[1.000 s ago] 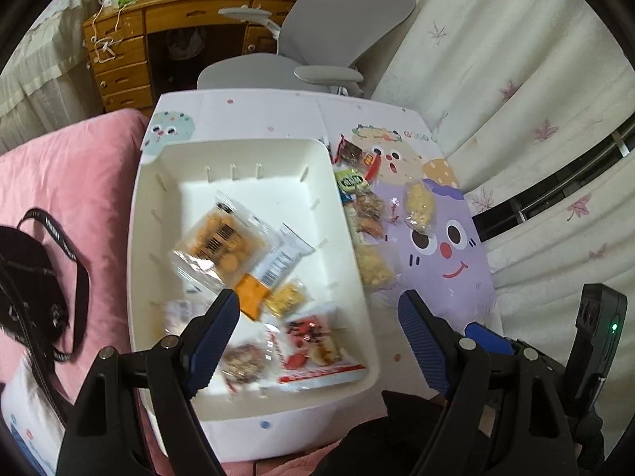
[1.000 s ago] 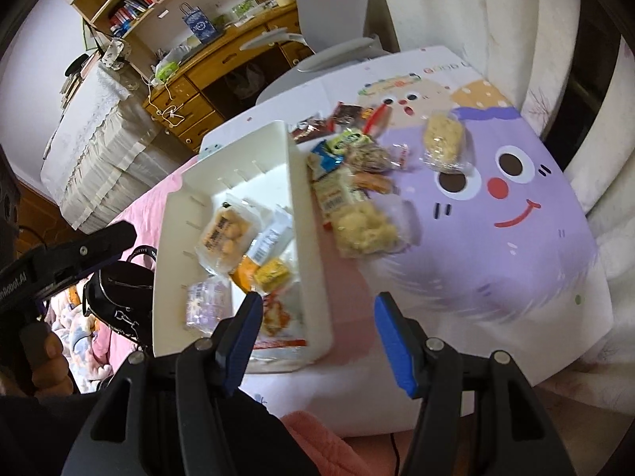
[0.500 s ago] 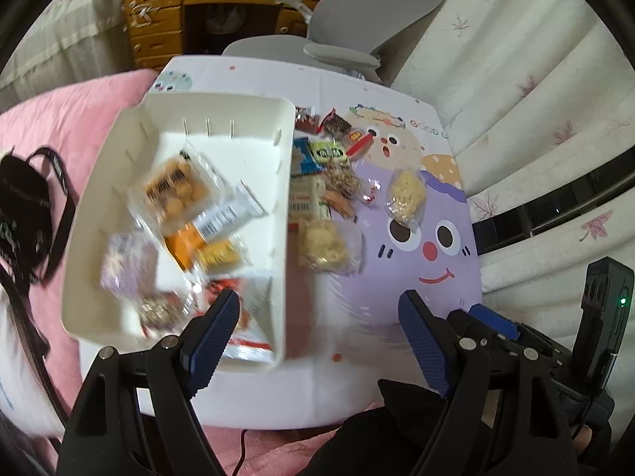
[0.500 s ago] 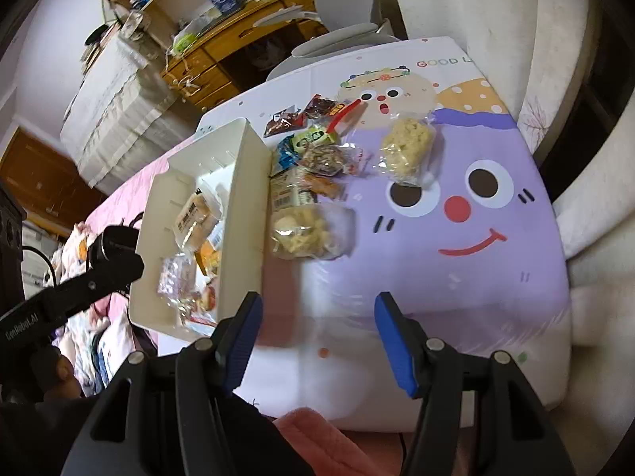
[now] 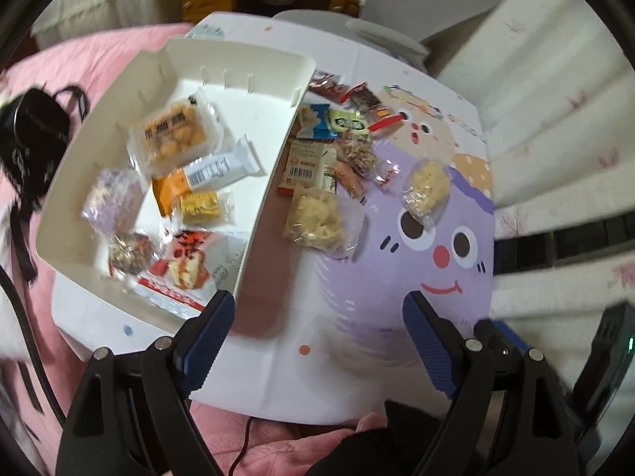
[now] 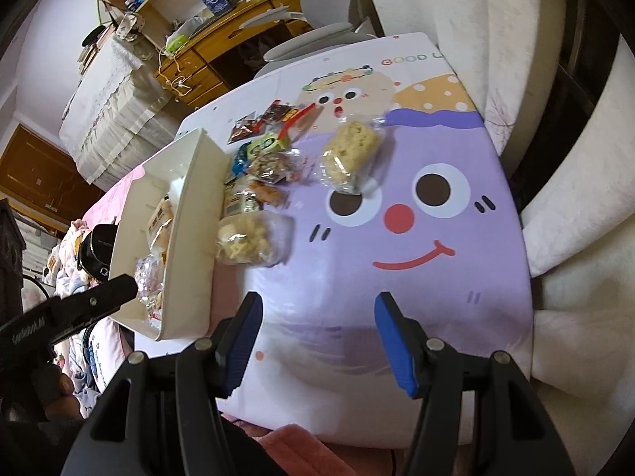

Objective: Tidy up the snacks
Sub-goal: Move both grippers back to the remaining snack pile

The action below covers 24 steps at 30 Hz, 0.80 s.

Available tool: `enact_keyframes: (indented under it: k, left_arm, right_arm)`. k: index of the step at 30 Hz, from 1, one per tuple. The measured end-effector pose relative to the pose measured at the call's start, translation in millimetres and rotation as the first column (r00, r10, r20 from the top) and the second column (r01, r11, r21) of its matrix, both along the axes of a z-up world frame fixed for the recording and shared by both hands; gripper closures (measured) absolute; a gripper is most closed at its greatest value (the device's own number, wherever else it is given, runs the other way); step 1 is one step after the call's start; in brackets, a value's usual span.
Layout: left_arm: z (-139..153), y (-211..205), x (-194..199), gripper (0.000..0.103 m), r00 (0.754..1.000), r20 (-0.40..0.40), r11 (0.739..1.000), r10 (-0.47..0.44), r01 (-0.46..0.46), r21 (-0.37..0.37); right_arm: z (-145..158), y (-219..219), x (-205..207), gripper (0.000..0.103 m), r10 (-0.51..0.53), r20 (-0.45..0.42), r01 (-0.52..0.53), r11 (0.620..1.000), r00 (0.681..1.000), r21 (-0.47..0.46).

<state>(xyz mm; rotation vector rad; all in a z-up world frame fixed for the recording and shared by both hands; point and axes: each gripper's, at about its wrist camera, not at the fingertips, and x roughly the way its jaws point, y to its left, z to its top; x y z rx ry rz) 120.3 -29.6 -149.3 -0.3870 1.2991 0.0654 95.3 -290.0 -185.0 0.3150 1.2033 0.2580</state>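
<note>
A white tray [image 5: 278, 146] holds several snack packets, among them a clear bag of orange puffs [image 5: 174, 137] and a red-and-white pack [image 5: 186, 269]. It shows in the right wrist view [image 6: 194, 214] at the left. More snacks lie loose on the purple cartoon mat [image 5: 397, 277] beside the tray: a clear bag of pale crisps [image 5: 317, 218], another [image 5: 426, 190], and several small wrappers [image 5: 349, 127]. My left gripper [image 5: 317, 321] is open and empty, above the near table edge. My right gripper [image 6: 315, 325] is open and empty over the mat [image 6: 416, 277].
A black camera [image 5: 31, 135] with a strap lies on pink bedding left of the tray. A grey office chair [image 5: 416, 4] and a wooden desk [image 6: 222, 27] stand behind the table. White curtains [image 6: 575, 198] hang at the right.
Both grippers have swung right, away from over the tray toward the mat and the loose snacks. Both stay open and empty.
</note>
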Motion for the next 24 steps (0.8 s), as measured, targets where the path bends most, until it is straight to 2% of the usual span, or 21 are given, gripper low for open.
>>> enact_keyframes:
  k: [4, 9, 15, 18, 20, 24]
  left_arm:
    - [-10.8, -7.5, 14.5, 0.017, 0.997, -0.051, 0.998, 0.065, -0.066, -0.021]
    - [-26.3, -16.0, 30.0, 0.017, 0.984, -0.107, 0.989, 0.144, -0.146, -0.013]
    - [-55.5, -12.5, 50.3, 0.017, 0.938, -0.195, 0.956, 0.286, -0.293, -0.008]
    - [-69.5, -12.9, 61.1, 0.017, 0.920, -0.242, 0.948, 0.308, -0.317, 0.000]
    - [-78.1, -12.6, 67.7, 0.017, 0.906, -0.273, 0.942, 0.325, -0.335, 0.008]
    - [-93.6, -10.5, 76.1, 0.017, 0.871, -0.323, 0.923, 0.371, -0.384, 0.025]
  right_arm:
    - [-3.2, -6.2, 7.0, 0.044, -0.009, -0.003, 0.009, 1.000, 1.000, -0.010]
    - [-7.7, -7.5, 22.5, 0.044, -0.001, 0.007, 0.001, 1.000, 1.000, -0.024]
    - [-14.5, -4.2, 46.3, 0.043, 0.027, 0.025, -0.026, 0.998, 0.999, -0.053]
    - [-19.1, -2.7, 61.2, 0.040, 0.037, 0.050, -0.034, 0.997, 0.998, -0.068]
    - [-22.2, -1.8, 69.8, 0.032, 0.037, 0.065, -0.032, 0.997, 0.997, -0.073]
    - [-31.0, 2.3, 90.2, 0.032, 0.048, 0.094, -0.040, 0.996, 0.994, -0.081]
